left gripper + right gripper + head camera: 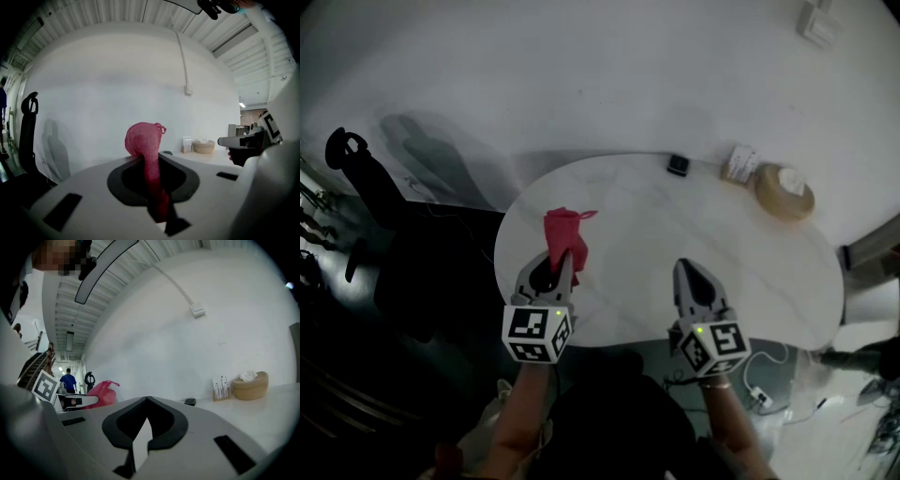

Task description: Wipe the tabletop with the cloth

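Head view: L gripper [566, 258] is clamped on the red cloth [562, 230], over the left part of the white table [656, 216]. The cloth is in a lump & I can't tell if it touches the top. R gripper [682, 266] is over the near edge w/ nothing in it. At the far side sit a small black thing [678, 166], a card stand [739, 163] & a basket [785, 194]. L gripper view: a strip of cloth is pinched between the jaws & a ball of it pokes up past the tips. R gripper view: jaws are pressed together, empty. What could go wrong, I think: a lumpy cloth only rubs w/ a small spot, so bits get missed; a hard rub could pull the thin strip out; a long push could knock the far things. The basket has white tissue in it.
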{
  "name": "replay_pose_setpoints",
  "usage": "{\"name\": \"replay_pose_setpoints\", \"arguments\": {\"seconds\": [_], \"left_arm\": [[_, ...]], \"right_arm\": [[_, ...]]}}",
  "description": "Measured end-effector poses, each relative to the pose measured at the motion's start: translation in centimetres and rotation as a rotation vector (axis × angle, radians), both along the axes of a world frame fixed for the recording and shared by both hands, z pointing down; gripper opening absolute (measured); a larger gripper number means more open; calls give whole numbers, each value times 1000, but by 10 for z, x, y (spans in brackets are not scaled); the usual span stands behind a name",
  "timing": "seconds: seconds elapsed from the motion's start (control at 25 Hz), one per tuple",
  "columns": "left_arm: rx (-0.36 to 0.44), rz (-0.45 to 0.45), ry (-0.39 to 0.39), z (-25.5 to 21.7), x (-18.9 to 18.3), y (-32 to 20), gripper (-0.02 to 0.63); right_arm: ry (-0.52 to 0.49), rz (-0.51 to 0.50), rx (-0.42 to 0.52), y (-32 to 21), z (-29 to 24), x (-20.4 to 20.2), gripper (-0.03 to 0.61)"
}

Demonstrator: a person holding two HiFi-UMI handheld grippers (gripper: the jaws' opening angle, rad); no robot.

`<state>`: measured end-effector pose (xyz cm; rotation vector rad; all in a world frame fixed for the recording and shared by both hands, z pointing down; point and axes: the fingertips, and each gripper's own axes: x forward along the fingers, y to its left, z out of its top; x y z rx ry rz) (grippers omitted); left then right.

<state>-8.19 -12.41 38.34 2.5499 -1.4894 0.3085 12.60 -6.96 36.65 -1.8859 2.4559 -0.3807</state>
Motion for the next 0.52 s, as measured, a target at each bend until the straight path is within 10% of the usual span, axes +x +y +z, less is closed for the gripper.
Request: {"name": "replay_pose_setpoints", "arguments": {"seconds": [0.52], "left_arm": [[-7,-9,2,1,3,6,44]], "right_arm": [[6,1,-2,5,1,9,2]]}}
